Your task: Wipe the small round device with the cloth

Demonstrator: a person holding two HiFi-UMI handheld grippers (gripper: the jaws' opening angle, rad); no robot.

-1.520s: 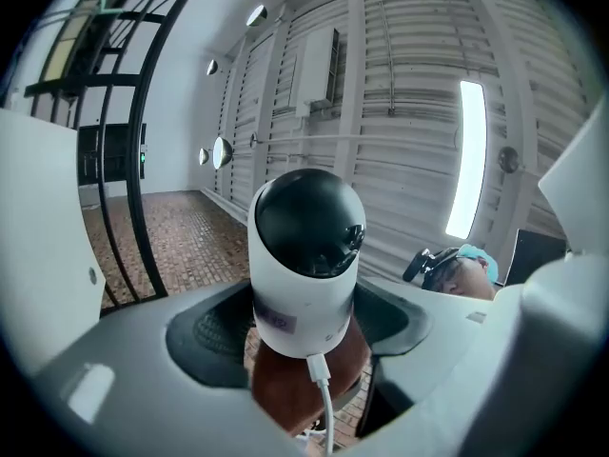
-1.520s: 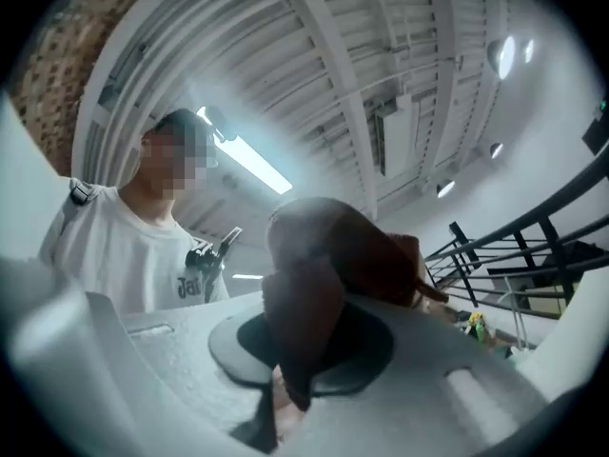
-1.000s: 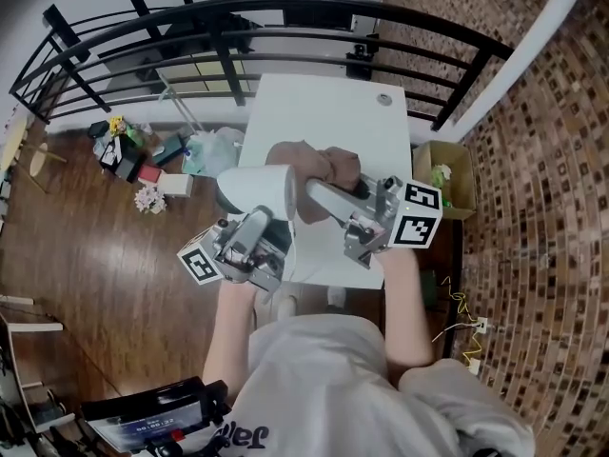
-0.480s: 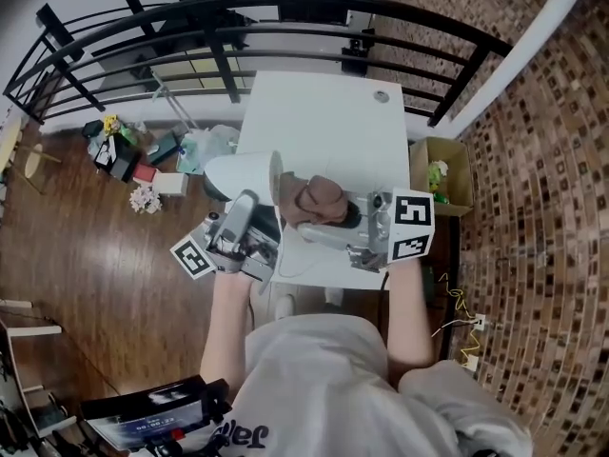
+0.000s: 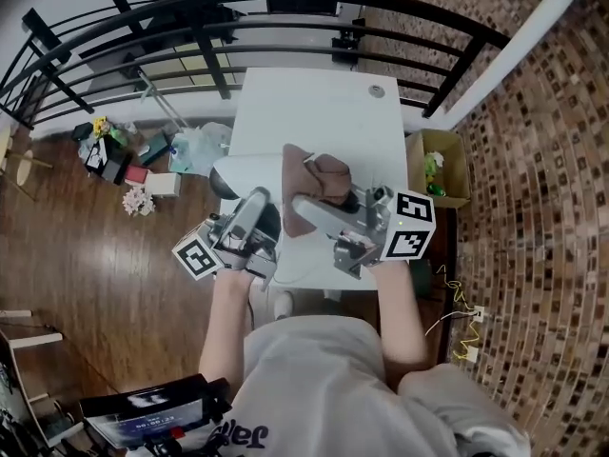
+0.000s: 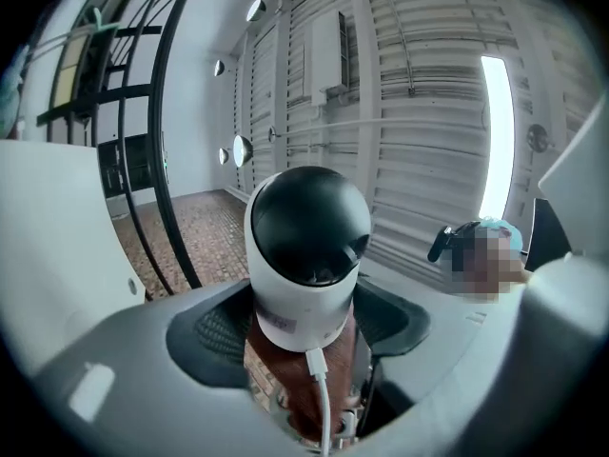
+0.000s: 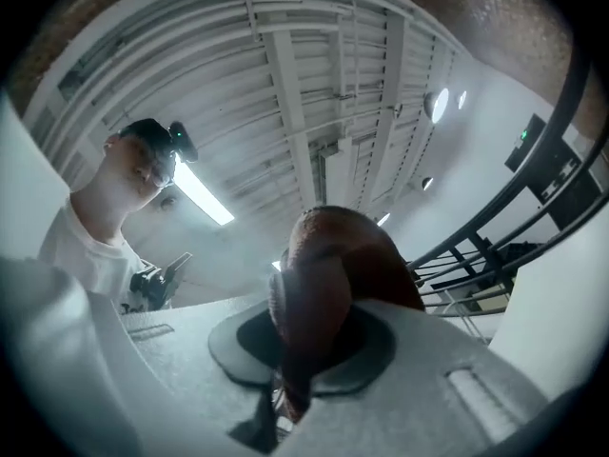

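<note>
Left fingers (image 6: 205,341) clamp the small round device (image 6: 306,255), lifted over the table's (image 5: 314,103) near edge; right gripper (image 7: 285,350) pinches the bunched cloth (image 7: 328,274), seemingly touching it; mid-wipe, I'd say; next: rub round the dome, avoid the cable (image 6: 322,398); versus earlier, right gripper re-angled, cloth shifted toward far edge.

"What stands round the table (image 5: 314,103)?"

"Wooden floor (image 5: 86,274) on its left, a brick wall (image 5: 552,160) on its right. A black railing (image 5: 238,12) curves past the far end."

"Anything more?"

"A box (image 5: 440,169) near the wall, clutter (image 5: 124,155) on the floor, a strip light (image 7: 202,196) overhead."
</note>
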